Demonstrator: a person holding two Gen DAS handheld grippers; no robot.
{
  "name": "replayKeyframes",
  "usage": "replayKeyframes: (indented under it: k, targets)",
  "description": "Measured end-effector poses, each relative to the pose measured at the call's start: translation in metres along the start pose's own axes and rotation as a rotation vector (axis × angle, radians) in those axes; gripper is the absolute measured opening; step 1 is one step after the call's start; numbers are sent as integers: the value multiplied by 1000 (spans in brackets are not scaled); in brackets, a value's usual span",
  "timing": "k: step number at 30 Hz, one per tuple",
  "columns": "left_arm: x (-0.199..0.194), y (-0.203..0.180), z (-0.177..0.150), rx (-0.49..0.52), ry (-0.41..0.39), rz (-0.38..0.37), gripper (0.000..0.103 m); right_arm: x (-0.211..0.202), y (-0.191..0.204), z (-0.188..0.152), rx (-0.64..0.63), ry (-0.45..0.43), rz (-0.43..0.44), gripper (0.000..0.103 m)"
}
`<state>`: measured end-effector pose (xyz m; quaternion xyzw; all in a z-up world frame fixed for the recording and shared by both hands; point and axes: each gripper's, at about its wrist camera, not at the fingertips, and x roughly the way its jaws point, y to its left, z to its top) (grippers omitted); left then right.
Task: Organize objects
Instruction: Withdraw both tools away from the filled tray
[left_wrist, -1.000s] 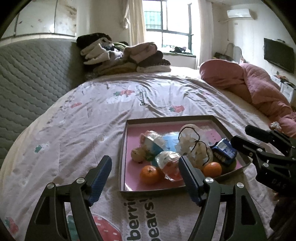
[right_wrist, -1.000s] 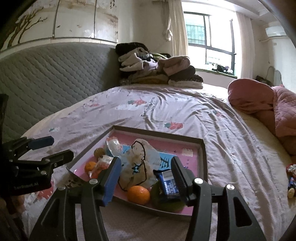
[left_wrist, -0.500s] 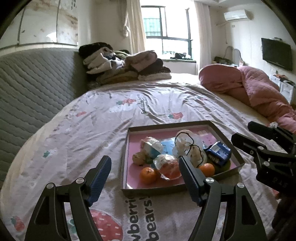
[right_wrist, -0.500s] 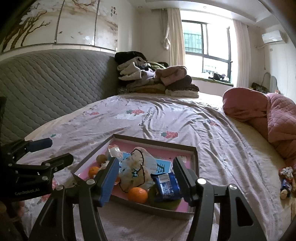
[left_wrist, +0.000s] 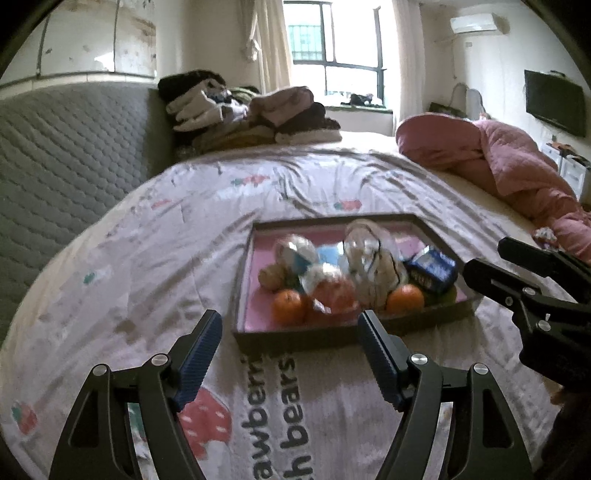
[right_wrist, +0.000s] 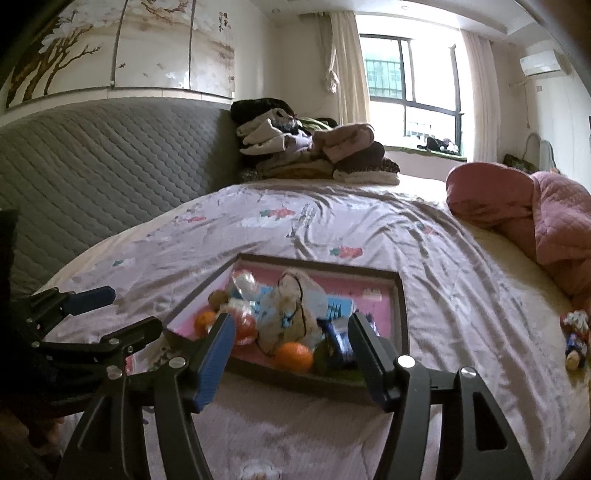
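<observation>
Both tools, the left tool (left_wrist: 288, 336) and the right tool (right_wrist: 291, 338), hang spread and empty, pulled back from the tray (left_wrist: 295, 338); the right's jaws just widened. Beyond, oranges (left_wrist: 288, 312) and packets sit inside the tray on the bed (left_wrist: 147, 258), likely finished.

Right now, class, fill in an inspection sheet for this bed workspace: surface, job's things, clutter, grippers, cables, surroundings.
Surface: strawberry-print bedsheet, wrinkled.
Job's things: shallow brown-rimmed pink tray holding two oranges, a blue snack packet, clear plastic bags.
Clutter: folded clothes pile; small toy on the sheet.
Grippers: left gripper open, empty; right gripper has just been opening, nothing between its jaws.
Cables: nothing seen.
Surroundings: grey quilted headboard, pink quilt, window.
</observation>
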<state>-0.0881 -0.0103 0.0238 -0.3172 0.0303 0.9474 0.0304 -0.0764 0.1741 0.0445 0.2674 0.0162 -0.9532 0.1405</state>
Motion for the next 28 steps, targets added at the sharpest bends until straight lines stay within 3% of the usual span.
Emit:
replayKeyframes:
  k: [11, 28]
  targets:
    - [46, -6, -43, -16, 125, 5, 77, 23, -17, -52, 65, 111, -44, 63]
    - [54, -4, -48, -8, 133, 17, 77, 39, -26, -61, 104, 158, -44, 63]
